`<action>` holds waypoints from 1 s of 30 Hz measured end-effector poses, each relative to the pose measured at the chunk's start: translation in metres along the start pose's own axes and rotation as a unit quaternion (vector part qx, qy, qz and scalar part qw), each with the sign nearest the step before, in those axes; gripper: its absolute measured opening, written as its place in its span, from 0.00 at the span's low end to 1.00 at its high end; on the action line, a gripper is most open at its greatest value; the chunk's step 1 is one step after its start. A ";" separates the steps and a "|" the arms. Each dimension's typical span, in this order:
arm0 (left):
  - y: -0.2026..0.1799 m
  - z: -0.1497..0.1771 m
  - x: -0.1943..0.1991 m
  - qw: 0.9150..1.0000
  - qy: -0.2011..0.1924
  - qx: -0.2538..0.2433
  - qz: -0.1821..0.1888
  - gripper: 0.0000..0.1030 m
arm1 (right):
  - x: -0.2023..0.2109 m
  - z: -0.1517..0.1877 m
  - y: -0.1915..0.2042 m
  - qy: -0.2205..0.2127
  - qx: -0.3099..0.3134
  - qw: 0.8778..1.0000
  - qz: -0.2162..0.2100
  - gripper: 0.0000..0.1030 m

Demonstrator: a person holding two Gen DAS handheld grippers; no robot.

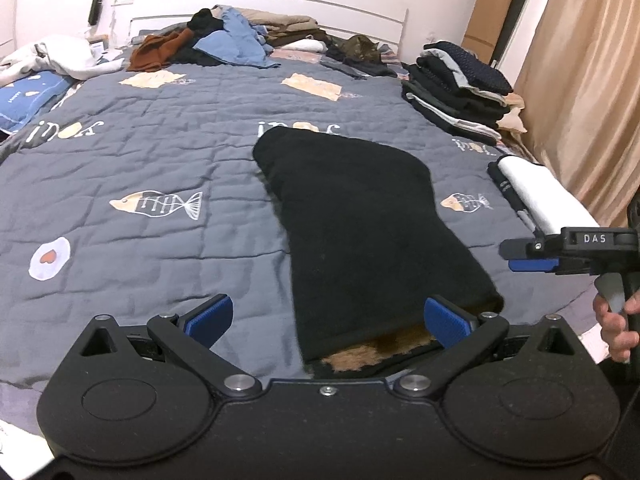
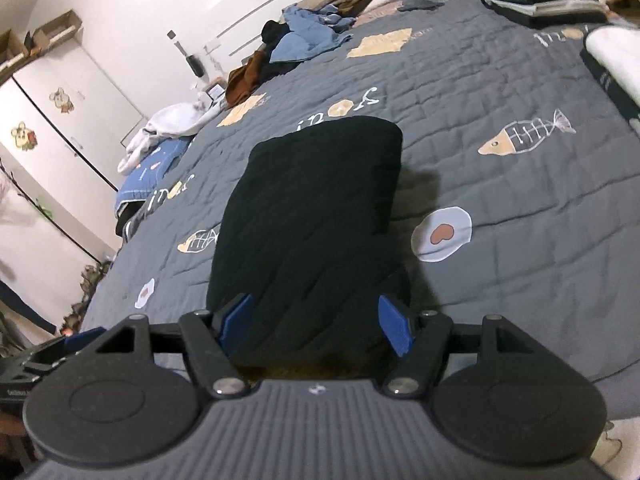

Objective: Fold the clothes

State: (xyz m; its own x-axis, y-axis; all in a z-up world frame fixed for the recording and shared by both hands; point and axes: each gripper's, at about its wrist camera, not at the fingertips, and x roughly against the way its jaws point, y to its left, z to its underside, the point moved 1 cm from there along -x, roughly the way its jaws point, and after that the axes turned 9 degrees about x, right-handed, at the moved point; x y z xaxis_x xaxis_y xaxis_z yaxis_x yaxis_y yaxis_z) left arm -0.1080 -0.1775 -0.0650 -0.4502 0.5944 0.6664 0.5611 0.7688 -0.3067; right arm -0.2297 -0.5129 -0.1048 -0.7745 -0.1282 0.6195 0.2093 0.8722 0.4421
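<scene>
Both jaws apart, nothing clamped. Left gripper (image 1: 326, 320), right gripper (image 2: 316, 326): pinch near corners of the black fleece-lined garment (image 1: 360, 216), then fold evenly toward far edge.

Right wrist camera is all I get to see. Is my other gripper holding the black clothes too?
Observer: No. The left gripper is open. The near end of the black garment lies partly between its fingers, but they are not pinching it.
Operator: Can you see who is carrying my gripper?
Observer: Only a hand. In the left wrist view it grips the handle under the right gripper, at the right edge of the picture.
</scene>
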 end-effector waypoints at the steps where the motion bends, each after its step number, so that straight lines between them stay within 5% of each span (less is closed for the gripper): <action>1: 0.003 -0.001 0.000 1.000 0.000 0.004 -0.001 1.00 | -0.002 0.000 -0.005 0.002 -0.004 1.000 -0.006 0.70; 13: 0.011 -0.001 -0.005 1.000 0.003 0.016 0.004 1.00 | -0.039 0.004 -0.057 0.010 -0.075 0.996 -0.048 0.81; 23: 0.024 0.013 -0.017 0.996 0.010 0.061 0.063 1.00 | -0.065 0.005 -0.058 0.020 -0.070 0.995 -0.072 0.81; 30: 0.033 0.021 -0.025 0.993 0.011 0.072 0.095 1.00 | -0.076 0.006 -0.064 0.041 -0.053 0.997 -0.047 0.81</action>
State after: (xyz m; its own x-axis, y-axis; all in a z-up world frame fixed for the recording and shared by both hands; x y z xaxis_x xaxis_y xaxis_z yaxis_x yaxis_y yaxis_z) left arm -0.0933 -0.1622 -0.1057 -0.3295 0.7277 0.6015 0.5288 0.6700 -0.5209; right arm -0.1879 -0.5560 -0.1836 -0.7429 -0.2492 0.6213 0.2029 0.8006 0.5638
